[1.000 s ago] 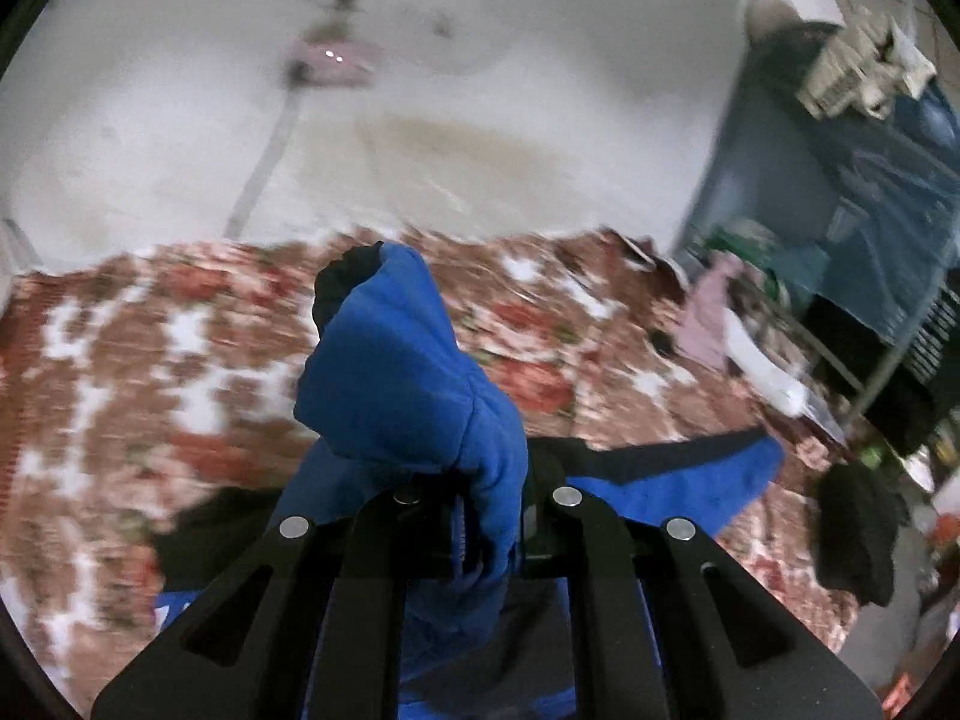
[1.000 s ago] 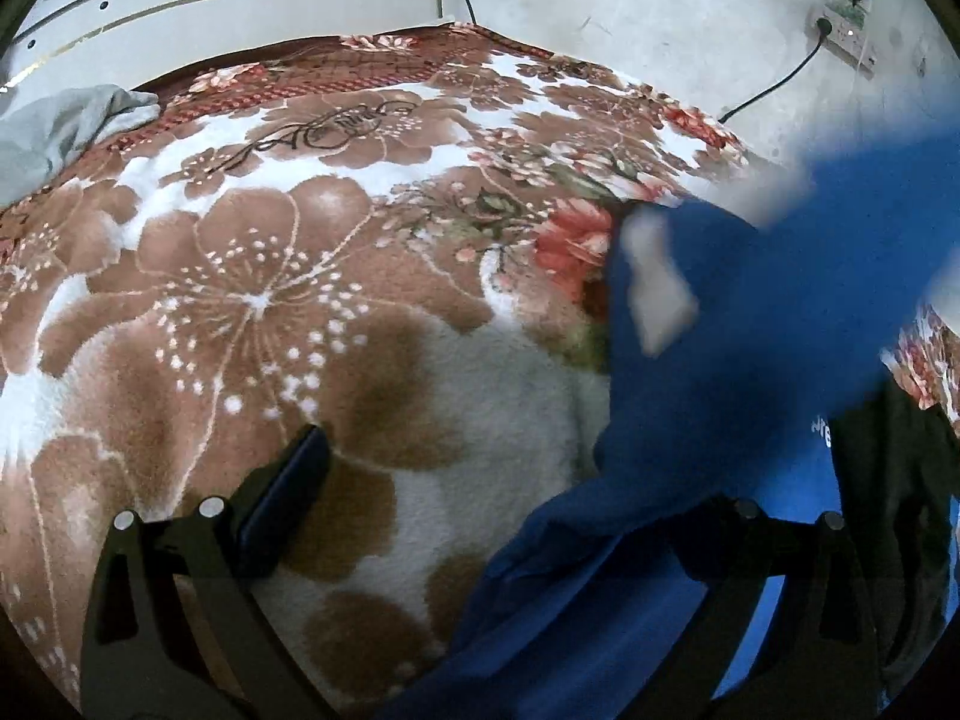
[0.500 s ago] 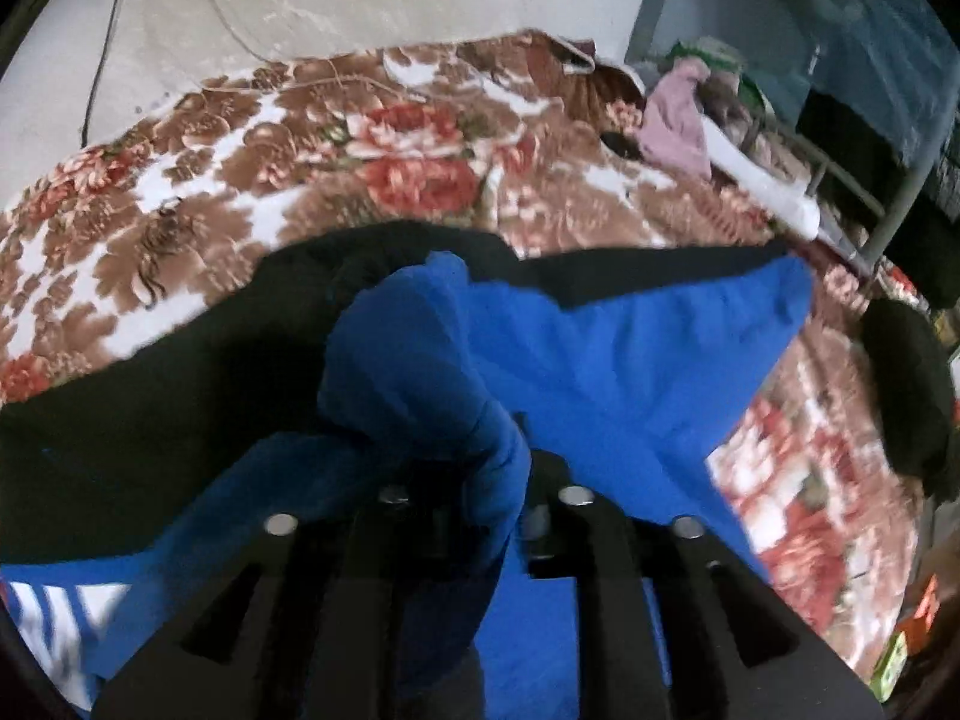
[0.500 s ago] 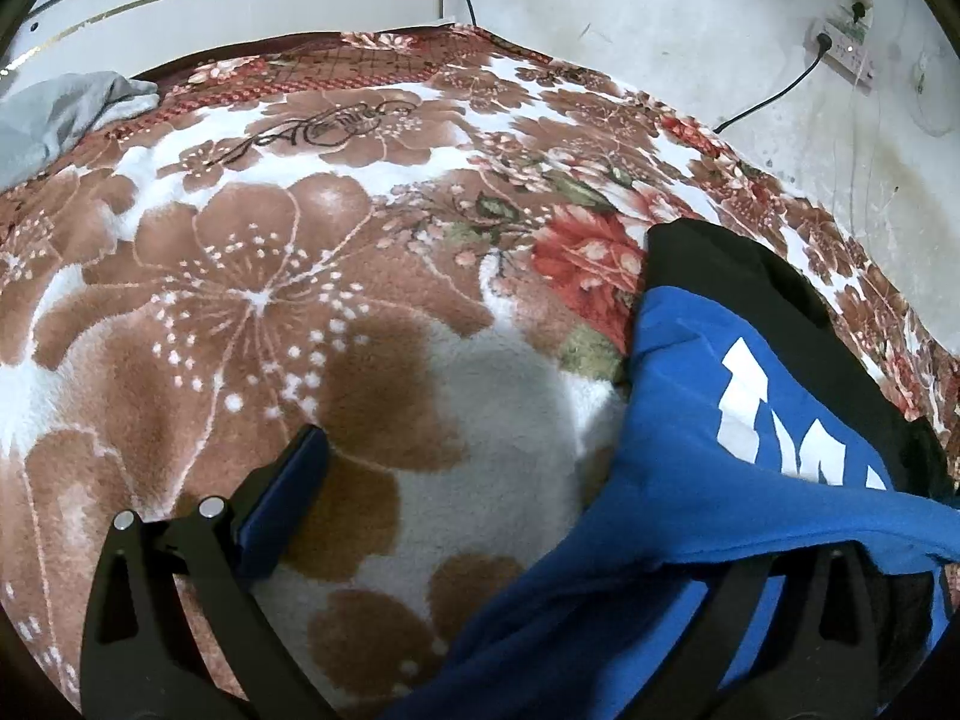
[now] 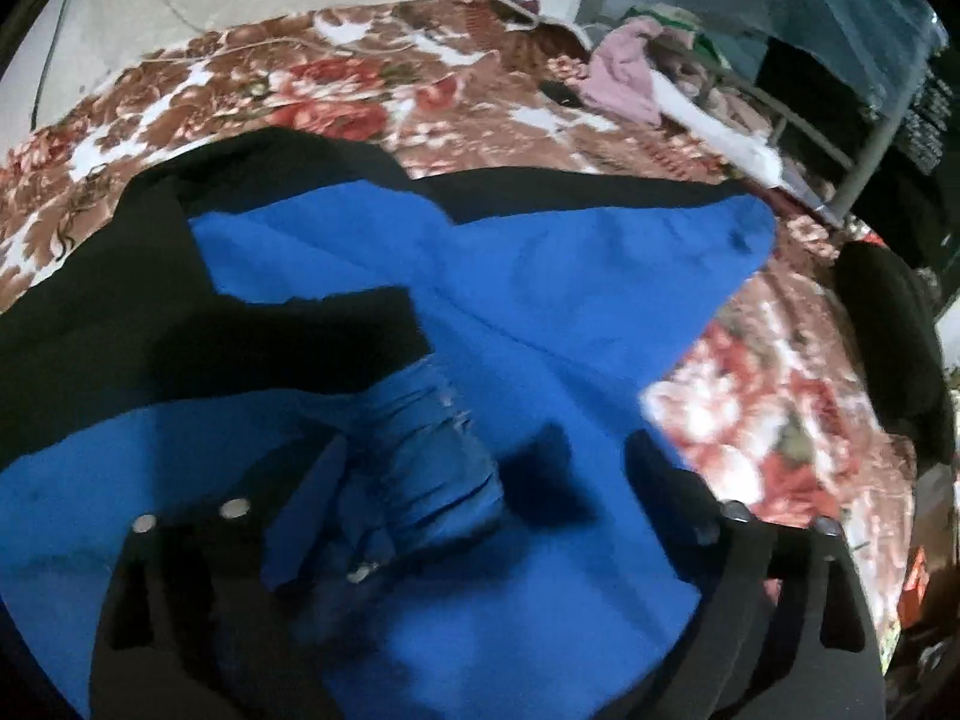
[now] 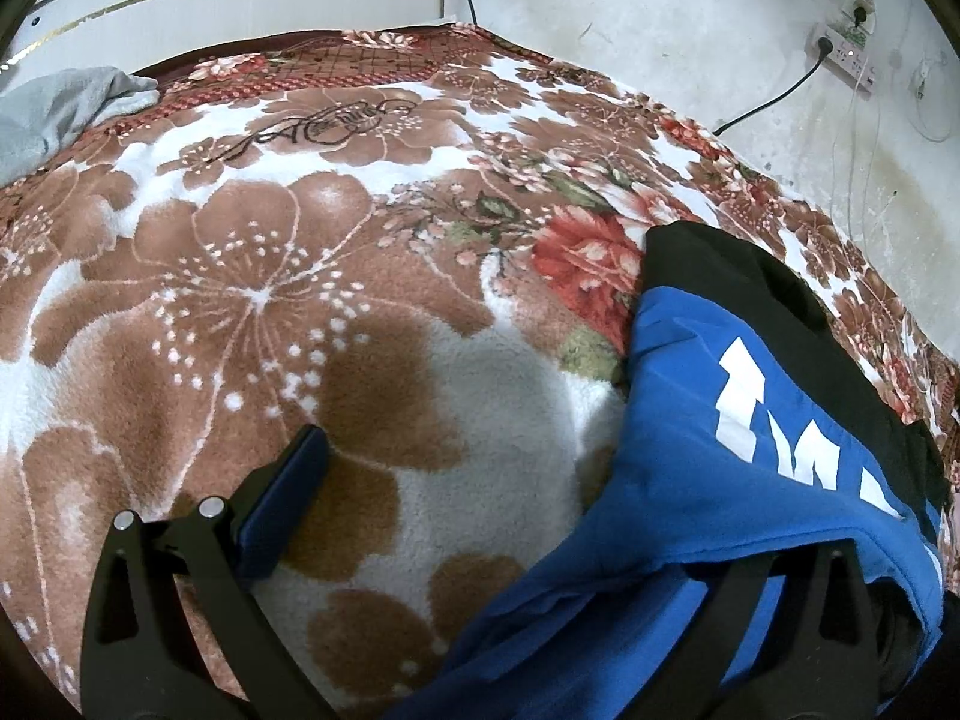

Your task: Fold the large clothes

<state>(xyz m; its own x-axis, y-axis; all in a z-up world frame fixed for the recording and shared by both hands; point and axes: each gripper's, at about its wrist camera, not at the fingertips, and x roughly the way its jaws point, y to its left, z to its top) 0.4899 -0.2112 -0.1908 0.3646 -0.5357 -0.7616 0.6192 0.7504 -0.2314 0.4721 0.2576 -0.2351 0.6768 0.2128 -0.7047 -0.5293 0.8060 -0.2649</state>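
The left tongs [image 5: 480, 480] stand wide apart, their jaws having just been opening, and the ribbed blue cuff [image 5: 432, 456] of the sweatshirt [image 5: 570, 312] lies loose between them with neither pad pressing on it. That cuff ends a sleeve laid across the blue and black body, which is spread on the floral blanket [image 5: 780, 420] covering the bed. The right tongs [image 6: 498, 516] are also spread; one pad hangs over bare blanket, while the other side is draped by a blue fold of the same garment, so cloth crosses that finger without being pinched. In the right wrist view the sweatshirt, with its white lettering [image 6: 774, 420], lies along the right part of the bed. A grey cloth [image 6: 60, 108] sits by the headboard, and a pile of clothing [image 5: 624, 72] lies past the bed's far edge. The main risk is snagging: if either hand lifts away carelessly, a finger could catch the draped fabric and drag the laid sleeve out of place. The thick cuff may also spring back or slide off the body, spoiling the fold.
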